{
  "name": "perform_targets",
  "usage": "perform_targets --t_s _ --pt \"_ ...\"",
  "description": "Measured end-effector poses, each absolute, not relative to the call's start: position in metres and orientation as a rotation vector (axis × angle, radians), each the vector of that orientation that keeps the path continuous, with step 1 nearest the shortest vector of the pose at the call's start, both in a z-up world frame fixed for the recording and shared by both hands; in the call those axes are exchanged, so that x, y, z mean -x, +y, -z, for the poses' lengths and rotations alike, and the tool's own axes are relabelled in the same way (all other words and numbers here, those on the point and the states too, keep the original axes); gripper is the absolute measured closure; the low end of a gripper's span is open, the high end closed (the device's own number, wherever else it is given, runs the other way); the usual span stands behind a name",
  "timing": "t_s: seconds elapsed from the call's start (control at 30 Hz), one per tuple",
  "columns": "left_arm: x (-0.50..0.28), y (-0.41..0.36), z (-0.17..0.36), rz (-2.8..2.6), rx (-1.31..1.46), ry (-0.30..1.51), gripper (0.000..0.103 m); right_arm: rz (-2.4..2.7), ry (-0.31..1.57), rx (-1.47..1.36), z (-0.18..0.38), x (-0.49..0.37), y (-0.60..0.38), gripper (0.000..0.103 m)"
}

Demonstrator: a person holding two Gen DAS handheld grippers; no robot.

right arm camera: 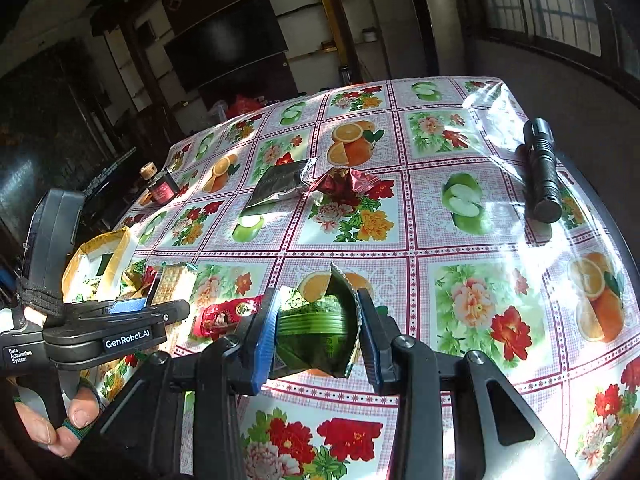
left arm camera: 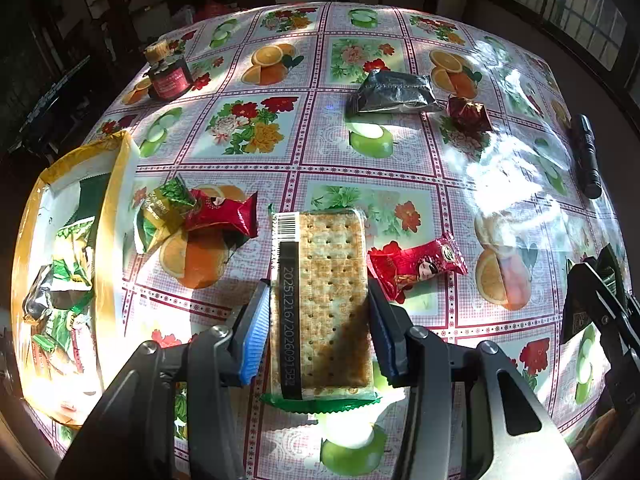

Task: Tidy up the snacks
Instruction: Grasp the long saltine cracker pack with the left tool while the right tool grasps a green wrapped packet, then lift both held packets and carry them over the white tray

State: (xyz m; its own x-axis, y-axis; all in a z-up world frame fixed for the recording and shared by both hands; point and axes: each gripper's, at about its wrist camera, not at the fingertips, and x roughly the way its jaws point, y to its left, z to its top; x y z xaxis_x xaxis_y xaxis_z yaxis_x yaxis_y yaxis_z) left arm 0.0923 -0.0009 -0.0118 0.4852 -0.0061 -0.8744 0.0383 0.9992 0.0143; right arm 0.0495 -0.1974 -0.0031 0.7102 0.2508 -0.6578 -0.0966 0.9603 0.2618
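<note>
Left wrist: left hand-held gripper [left arm camera: 320, 316] grasping cracker pack [left arm camera: 322, 300]; red snack [left arm camera: 416, 266] beside; right hand-held gripper [right arm camera: 318, 332] grasping green packet [right arm camera: 316, 332].

The right gripper [right arm camera: 317, 338] holds a shiny dark green snack packet [right arm camera: 316, 332] tight between its jaws above the flowery, fruity desk [right arm camera: 460, 248], with a black torch [right arm camera: 541, 168] lying far off.

Left gripper [left arm camera: 318, 312] and right gripper [right arm camera: 316, 332], fingers clamped on packets.
</note>
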Motion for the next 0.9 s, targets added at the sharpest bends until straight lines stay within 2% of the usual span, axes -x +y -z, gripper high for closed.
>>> perform_targets --t_s 0.4,0.9 --pt "-0.006 0.015 -0.032 -0.068 -0.123 0.870 0.056 -0.270 0.731 -0.191 -0.001 0.020 -0.180 0.066" --pt "0.020 0.022 -0.041 -0.068 -0.119 0.833 0.056 -0.270 0.715 -0.138 -0.010 0.040 -0.166 0.066"
